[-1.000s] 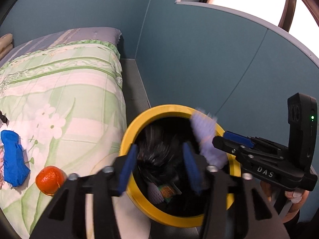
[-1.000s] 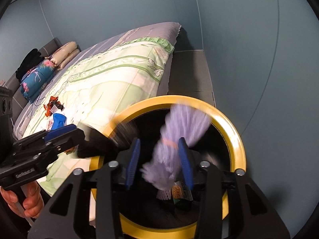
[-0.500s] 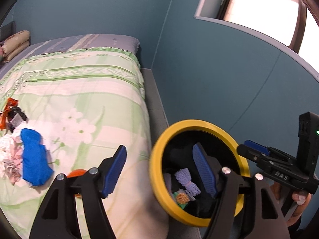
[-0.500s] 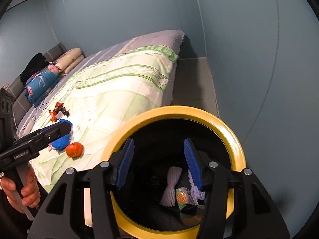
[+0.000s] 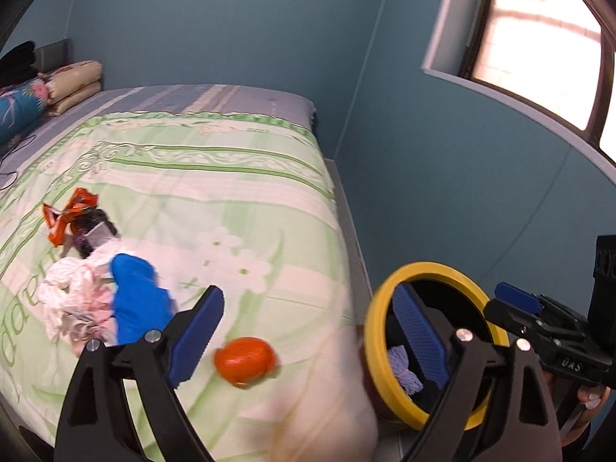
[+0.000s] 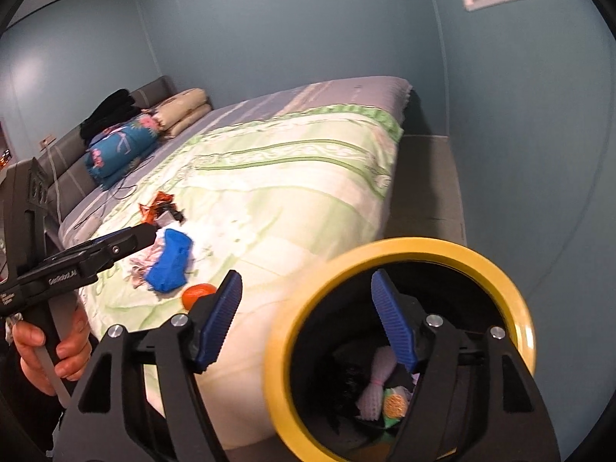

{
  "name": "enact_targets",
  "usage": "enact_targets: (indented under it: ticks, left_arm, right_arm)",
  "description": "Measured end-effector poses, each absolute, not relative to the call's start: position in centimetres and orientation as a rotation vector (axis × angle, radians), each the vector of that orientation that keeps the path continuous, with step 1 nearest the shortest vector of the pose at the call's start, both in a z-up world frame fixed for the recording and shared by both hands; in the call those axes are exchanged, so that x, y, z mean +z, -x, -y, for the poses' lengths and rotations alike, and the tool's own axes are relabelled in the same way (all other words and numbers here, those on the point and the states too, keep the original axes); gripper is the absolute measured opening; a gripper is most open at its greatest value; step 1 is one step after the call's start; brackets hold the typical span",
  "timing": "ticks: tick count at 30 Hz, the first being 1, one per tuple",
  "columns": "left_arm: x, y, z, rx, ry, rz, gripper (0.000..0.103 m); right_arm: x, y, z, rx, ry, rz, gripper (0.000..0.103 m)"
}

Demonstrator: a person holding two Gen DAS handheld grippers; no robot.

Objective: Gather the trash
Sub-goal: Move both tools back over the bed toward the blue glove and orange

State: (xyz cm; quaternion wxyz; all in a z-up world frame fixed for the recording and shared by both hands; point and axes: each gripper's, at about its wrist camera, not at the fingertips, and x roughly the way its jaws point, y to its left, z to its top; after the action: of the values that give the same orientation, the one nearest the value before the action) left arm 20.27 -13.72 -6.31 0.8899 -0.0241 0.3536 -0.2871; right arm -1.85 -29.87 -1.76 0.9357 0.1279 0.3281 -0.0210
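A yellow-rimmed black bin [image 6: 423, 246] stands on the floor beside the bed. It holds a purple-white foam net [image 6: 375, 385] and other scraps. My right gripper [image 6: 306, 325] hovers over the bin's left rim, its jaws opening with nothing between them. My left gripper [image 5: 308, 333] hangs over the bed's edge, jaws also opening and empty. On the green quilt lie an orange fruit [image 5: 244, 362], a blue crumpled piece [image 5: 138, 304], white-pink tissue [image 5: 69, 296] and an orange wrapper [image 5: 65, 215]. The bin [image 5: 375, 331] sits low right in the left wrist view.
Folded blankets and pillows [image 6: 127, 146] are stacked at the head of the bed. A blue wall [image 5: 442, 192] runs close along the bed's far side, with a narrow grey floor strip [image 6: 427, 192] between. A hand [image 6: 50, 350] grips the left tool's handle.
The purple foam net and a dark piece dropped from the grippers into the bin. Both grippers opened wider and rose, and the views swung from the bin toward the bed.
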Motion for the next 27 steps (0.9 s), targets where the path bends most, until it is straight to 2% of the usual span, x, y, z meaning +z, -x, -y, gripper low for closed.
enact_targets:
  ticks: [13, 15, 27]
  left_arm:
    - [-7.1, -22.6, 7.1, -0.478, 0.097, -0.734, 0.087]
    - [-7.3, -23.1, 6.0, -0.453, 0.101, -0.734, 0.088]
    - [-8.4, -27.2, -2.3, -0.298, 0.133, -0.724, 0.088]
  right_arm:
    - [-1.7, -1.6, 24.9, 0.065, -0.216, -0.691, 0.068]
    - [-1.8, -2.3, 24.1, 0.081, -0.212, -0.689, 0.073]
    - [-4.1, -6.9, 18.5, 0.214, -0.151, -0.736, 0.073]
